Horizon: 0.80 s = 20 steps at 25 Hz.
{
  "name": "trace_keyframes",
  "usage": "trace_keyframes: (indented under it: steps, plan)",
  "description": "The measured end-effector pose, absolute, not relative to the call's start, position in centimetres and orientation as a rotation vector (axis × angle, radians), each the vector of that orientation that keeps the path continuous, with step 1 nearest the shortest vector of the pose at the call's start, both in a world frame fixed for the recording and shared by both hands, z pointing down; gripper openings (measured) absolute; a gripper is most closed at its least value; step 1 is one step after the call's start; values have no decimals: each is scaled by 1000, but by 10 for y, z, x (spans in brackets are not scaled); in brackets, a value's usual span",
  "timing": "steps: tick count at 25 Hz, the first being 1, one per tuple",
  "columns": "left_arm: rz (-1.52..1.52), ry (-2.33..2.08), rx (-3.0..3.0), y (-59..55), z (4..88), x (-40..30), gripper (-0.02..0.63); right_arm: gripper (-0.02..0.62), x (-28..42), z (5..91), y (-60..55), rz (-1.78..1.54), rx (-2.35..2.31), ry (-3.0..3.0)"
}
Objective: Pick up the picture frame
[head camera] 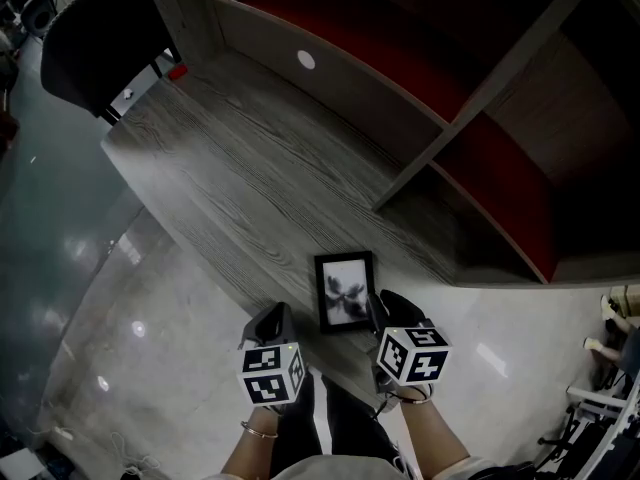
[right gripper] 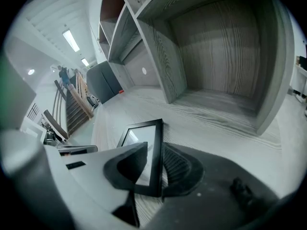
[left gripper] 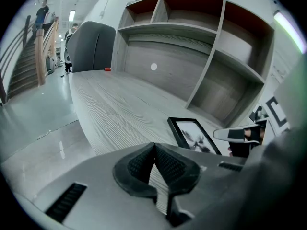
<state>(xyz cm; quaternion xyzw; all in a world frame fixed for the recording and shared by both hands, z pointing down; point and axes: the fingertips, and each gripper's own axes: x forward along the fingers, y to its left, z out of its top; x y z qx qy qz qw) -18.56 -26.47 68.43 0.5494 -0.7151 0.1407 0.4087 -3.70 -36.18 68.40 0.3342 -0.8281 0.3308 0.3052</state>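
Observation:
A black picture frame [head camera: 345, 290] with a dark flower print sits near the front edge of the grey wooden desk [head camera: 240, 168]. My right gripper [head camera: 383, 311] is at the frame's right side. In the right gripper view the frame's [right gripper: 146, 147] right rail runs between the two pads, with one pad over the glass and the other behind it, and my right gripper [right gripper: 154, 159] is shut on it. My left gripper [head camera: 272, 326] hovers just left of the frame. It stands apart from the frame, shut and empty [left gripper: 154, 152]. The left gripper view shows the frame [left gripper: 194, 134] ahead to the right.
A shelf unit [head camera: 480, 98] with red inner panels rises along the desk's back and right. A dark chair [head camera: 100, 38] and a small red object [head camera: 177, 71] are at the desk's far left end. Glossy floor [head camera: 90, 298] lies left of the desk. People stand by a distant staircase [left gripper: 29, 56].

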Motion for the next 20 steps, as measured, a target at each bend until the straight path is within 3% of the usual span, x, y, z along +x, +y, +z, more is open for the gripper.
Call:
trace_keyframes:
  steps: [4, 20]
  plan:
    - [346, -1809, 1371, -265, 686, -189, 12, 115, -40, 686, -366, 872, 866, -2191]
    - [296, -1830, 1316, -266, 696, -203, 13, 117, -56, 703, -380, 846, 802, -2162]
